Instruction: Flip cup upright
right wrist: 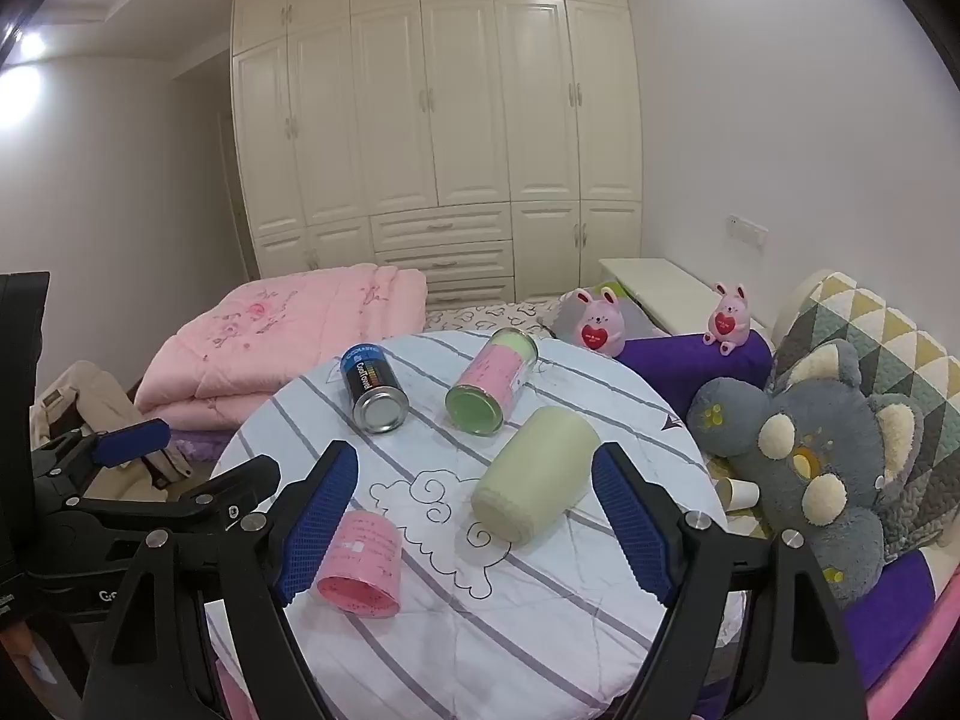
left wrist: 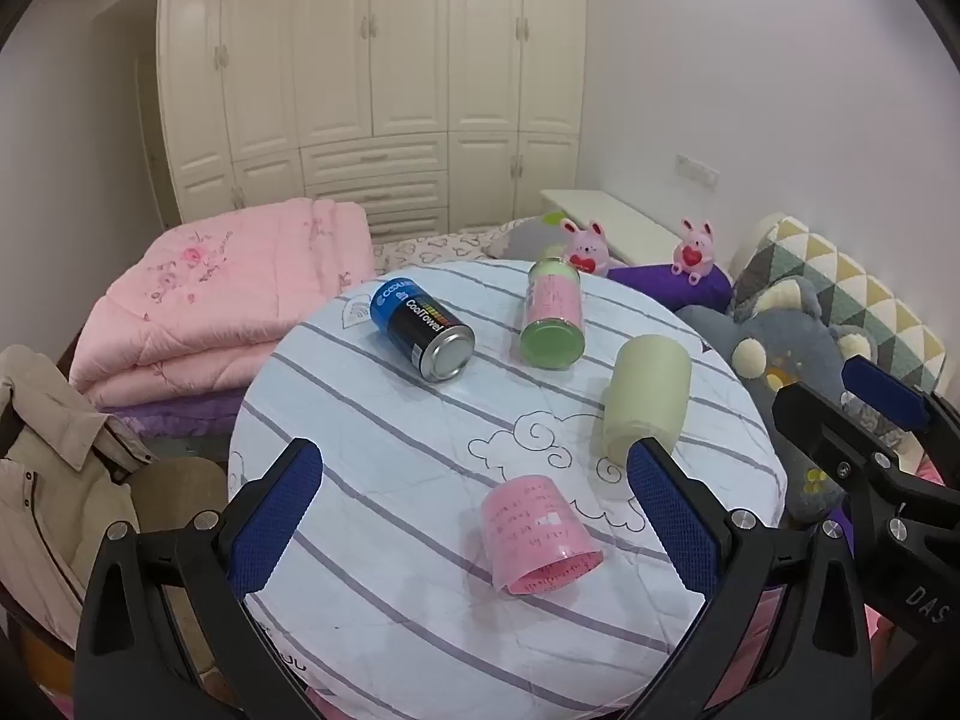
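A pink cup [left wrist: 538, 533] lies on its side on the round striped table [left wrist: 384, 432], its open mouth toward me; it also shows in the right wrist view [right wrist: 360, 564]. A pale yellow-green cup [left wrist: 645, 399] lies on its side to the right, also in the right wrist view [right wrist: 534, 483]. My left gripper [left wrist: 474, 516] is open and empty, just above the pink cup. My right gripper [right wrist: 474, 516] is open and empty, in front of the pale cup. It also shows in the left wrist view [left wrist: 840, 408].
A blue and black can [left wrist: 423, 330] and a green-pink tin [left wrist: 552, 315] lie on their sides at the back of the table. A folded pink quilt [left wrist: 228, 312] is at left, plush toys [right wrist: 804, 462] and pillows at right, wardrobes behind.
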`<action>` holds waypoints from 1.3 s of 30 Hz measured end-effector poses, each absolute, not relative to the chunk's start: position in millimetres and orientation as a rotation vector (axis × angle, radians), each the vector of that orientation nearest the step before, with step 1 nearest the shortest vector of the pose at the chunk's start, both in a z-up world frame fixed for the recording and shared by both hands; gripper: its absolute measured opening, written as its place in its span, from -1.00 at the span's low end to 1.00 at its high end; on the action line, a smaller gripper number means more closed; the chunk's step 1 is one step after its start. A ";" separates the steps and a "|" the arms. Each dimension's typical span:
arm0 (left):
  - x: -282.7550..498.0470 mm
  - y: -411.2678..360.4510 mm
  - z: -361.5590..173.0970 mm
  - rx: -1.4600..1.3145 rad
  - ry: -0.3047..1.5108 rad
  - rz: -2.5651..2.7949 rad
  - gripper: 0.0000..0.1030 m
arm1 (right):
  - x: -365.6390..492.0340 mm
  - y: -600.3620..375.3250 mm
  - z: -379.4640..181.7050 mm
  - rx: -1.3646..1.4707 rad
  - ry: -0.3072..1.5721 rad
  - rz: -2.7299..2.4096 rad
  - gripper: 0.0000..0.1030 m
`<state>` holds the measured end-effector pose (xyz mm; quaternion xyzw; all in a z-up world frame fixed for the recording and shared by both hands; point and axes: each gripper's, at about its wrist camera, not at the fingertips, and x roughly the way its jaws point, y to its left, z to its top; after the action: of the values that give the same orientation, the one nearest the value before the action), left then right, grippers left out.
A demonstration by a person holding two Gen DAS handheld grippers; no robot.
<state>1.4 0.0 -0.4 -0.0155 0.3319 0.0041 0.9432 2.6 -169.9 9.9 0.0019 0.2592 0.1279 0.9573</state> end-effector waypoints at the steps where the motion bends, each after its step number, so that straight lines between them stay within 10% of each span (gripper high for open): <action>1: 1.8 -0.1 -0.3 -0.028 0.674 0.012 0.99 | 3.0 -169.9 9.7 0.004 0.528 0.260 0.59; 39: 10.6 3.6 -14.8 -0.013 0.685 0.013 0.99 | 14.7 -167.2 -0.3 0.006 0.548 0.260 0.59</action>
<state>10.6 3.6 -14.8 -0.0064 0.3358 0.0062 0.9419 14.7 -167.2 -0.3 0.0031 0.2701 0.1279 0.9543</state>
